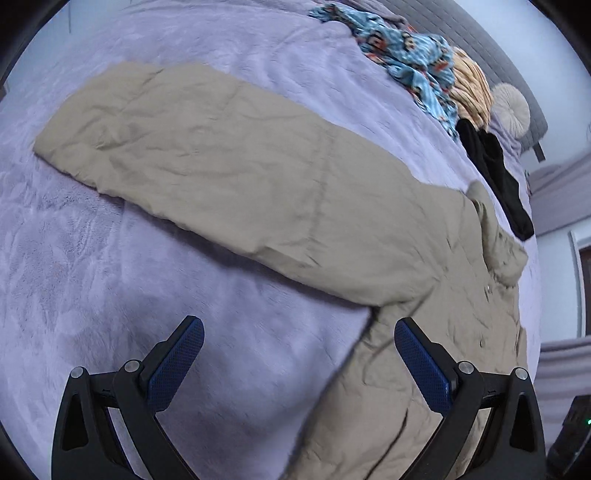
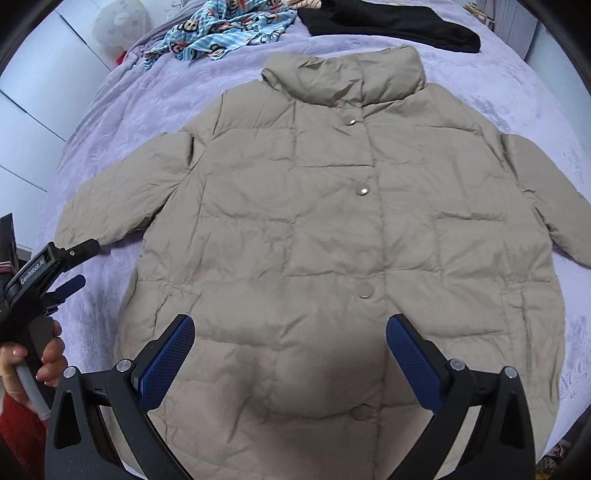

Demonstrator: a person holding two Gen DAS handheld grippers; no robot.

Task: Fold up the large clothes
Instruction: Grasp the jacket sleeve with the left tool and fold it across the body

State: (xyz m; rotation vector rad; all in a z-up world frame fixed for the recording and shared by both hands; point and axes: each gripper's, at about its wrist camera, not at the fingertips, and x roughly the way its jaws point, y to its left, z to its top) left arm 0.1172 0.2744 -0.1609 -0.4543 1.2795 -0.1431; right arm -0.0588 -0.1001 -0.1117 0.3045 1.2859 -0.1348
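Note:
A beige padded jacket (image 2: 332, 221) lies flat and face up on a lilac bedspread (image 2: 147, 110), snaps closed, collar at the far end, both sleeves spread out. My right gripper (image 2: 290, 332) is open and empty above the jacket's lower front. My left gripper (image 1: 299, 332) is open and empty, above the bedspread (image 1: 110, 277) just beside the jacket's side edge; the left sleeve (image 1: 203, 162) stretches away ahead of it. The left gripper also shows in the right wrist view (image 2: 79, 264) near the sleeve cuff, held by a hand.
A blue patterned garment (image 2: 225, 33) and a black garment (image 2: 391, 22) lie beyond the collar at the head of the bed. A striped orange item (image 1: 471, 88) and a round cushion (image 1: 511, 109) lie there too. A white wardrobe (image 2: 33, 103) stands left.

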